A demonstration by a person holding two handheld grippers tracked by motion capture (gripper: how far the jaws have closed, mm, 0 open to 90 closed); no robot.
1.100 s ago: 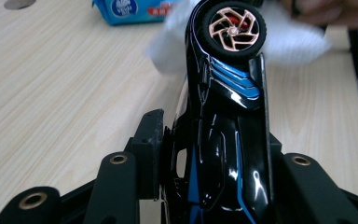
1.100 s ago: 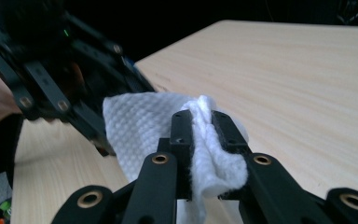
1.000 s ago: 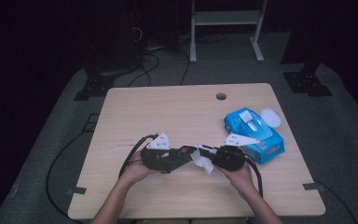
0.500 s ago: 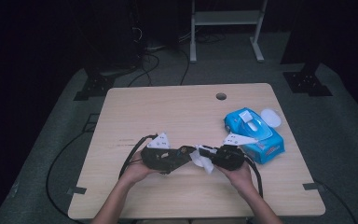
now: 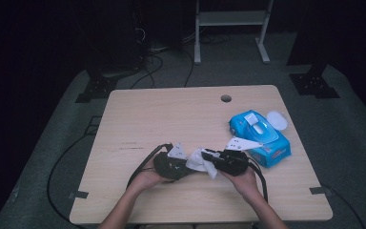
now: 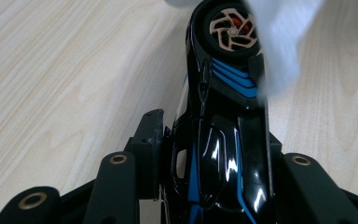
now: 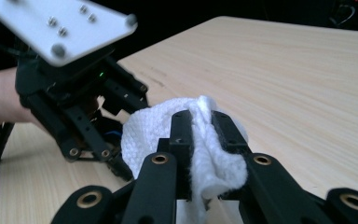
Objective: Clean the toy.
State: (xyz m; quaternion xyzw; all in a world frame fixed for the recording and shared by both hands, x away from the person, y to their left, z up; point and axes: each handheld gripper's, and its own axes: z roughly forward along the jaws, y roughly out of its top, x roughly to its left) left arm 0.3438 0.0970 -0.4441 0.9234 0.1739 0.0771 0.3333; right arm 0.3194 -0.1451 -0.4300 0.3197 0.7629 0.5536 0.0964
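Table (image 5: 138, 119) of pale wood, seen from above, with the person's two forearms entering from the near edge. Left gripper (image 5: 171, 164), held low over the near middle of the table, jaws clamped on a glossy black toy car (image 6: 223, 140) with blue stripes; in the left gripper view the car stands lengthwise between the jaws, one bronze-spoked wheel (image 6: 233, 29) at its far end, the tabletop just behind it. Right gripper (image 5: 228, 161), facing the left one, jaws pinched on a bunched white wipe (image 7: 200, 140); in the right gripper view the wipe bulges out to both sides of the jaws and reaches toward the left gripper. In the left gripper view the wipe lies against the car's far end, beside the wheel and partly over it. From above, the wipe (image 5: 202, 161) sits between the two grippers, bridging them. Blue pack of wipes (image 5: 262, 136), lid flipped open, lies on the table to the right of the right gripper, close to the table's right edge. Small round hole (image 5: 226, 98) in the tabletop near the far edge.
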